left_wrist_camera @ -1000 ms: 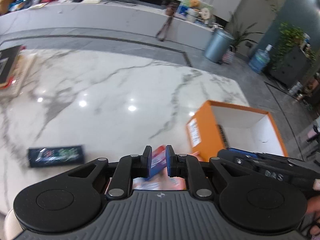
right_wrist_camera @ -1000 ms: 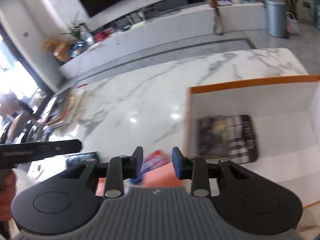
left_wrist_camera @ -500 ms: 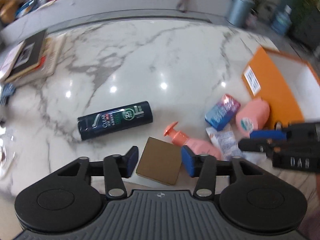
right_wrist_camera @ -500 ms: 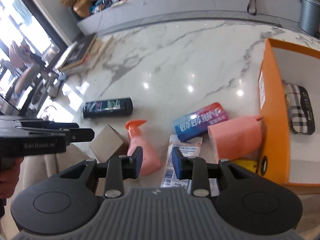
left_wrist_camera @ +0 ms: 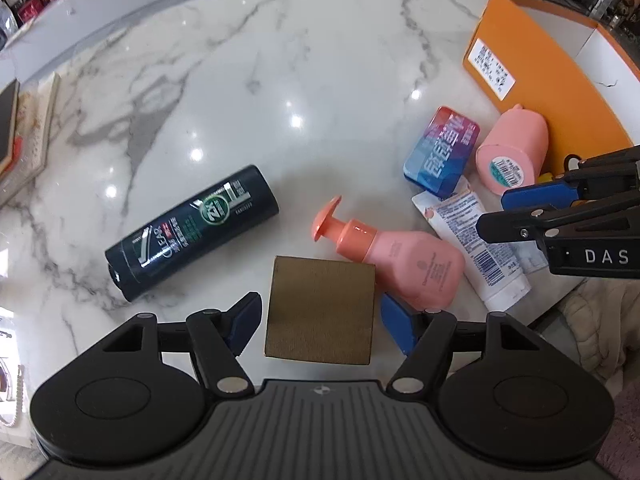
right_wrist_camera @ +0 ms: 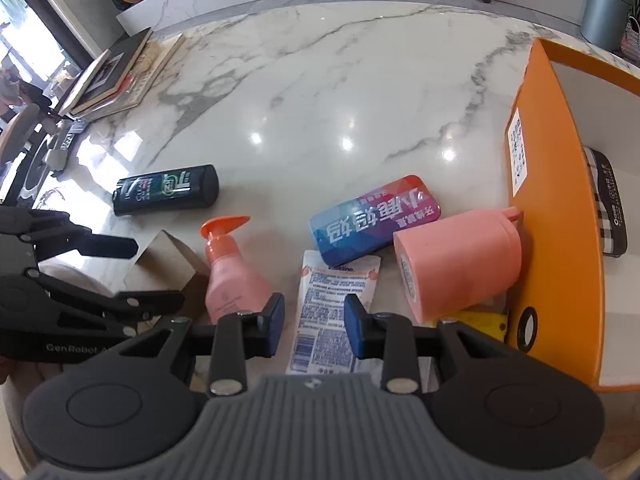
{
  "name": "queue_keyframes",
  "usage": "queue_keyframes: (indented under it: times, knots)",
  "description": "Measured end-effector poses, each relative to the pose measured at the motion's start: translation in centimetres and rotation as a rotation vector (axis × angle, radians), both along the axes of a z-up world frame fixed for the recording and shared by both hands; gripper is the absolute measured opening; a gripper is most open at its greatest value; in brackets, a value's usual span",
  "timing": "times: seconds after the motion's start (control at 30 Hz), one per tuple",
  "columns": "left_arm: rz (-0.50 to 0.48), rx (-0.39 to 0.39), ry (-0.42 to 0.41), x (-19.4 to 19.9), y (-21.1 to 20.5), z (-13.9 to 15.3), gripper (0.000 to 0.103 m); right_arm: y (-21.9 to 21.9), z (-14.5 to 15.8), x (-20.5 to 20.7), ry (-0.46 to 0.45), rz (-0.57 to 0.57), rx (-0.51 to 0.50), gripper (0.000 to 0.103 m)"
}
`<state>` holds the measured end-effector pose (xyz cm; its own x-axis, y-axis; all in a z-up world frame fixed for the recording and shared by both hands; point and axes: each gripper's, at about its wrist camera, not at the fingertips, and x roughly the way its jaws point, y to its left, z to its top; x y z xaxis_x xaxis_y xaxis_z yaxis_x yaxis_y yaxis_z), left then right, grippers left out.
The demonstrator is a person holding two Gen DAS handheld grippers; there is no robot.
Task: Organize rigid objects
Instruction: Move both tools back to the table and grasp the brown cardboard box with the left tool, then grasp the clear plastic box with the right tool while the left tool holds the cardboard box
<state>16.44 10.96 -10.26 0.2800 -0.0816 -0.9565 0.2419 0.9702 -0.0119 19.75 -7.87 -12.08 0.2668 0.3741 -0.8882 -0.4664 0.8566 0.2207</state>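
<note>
My left gripper is open, its jaws on either side of a brown cardboard box at the table's near edge, not touching it. My right gripper is open above a white tube. On the marble lie a dark shampoo bottle, a pink pump bottle, a blue-red tin and a pink cup on its side. An orange box at the right holds a plaid case.
A stack of books lies at the table's far left. A yellow object peeks out under the pink cup beside the orange box. A grey bin stands on the floor beyond the table.
Both grippers have tilted down and drawn back from the orange box to the near edge. The left gripper's jaws have opened wider around the brown box. The right gripper now hovers over the tube.
</note>
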Motion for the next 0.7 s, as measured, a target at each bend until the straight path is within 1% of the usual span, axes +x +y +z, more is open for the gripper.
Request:
queue_keyframes:
  times: [0.17, 0.23, 0.37, 0.43, 0.53, 0.7]
  knots:
    - [-0.004, 0.004, 0.020, 0.5, -0.1, -0.4, 0.071, 0.9, -0.5, 0.3, 0.003, 0.014, -0.018, 0.034]
    - [-0.006, -0.005, 0.023, 0.6, -0.1, -0.5, 0.067, 1.2, -0.7, 0.4, 0.002, 0.015, -0.024, 0.034]
    - [0.006, -0.016, 0.010, 0.6, 0.3, -0.5, 0.067, 1.5, -0.7, 0.7, -0.005, 0.016, -0.036, 0.034]
    - [0.025, -0.016, -0.007, 0.5, 0.5, -0.3, 0.067, 1.5, -0.6, 0.9, -0.010, 0.012, -0.037, 0.034]
    - [0.072, -0.037, -0.058, 0.3, 1.2, 0.6, 0.067, 0.7, 0.2, 1.2, -0.018, -0.002, -0.033, 0.034]
    - [0.166, -0.113, -0.140, -0.9, 1.9, 2.7, 0.067, -1.1, 1.9, 0.5, -0.063, -0.020, -0.049, 0.032]
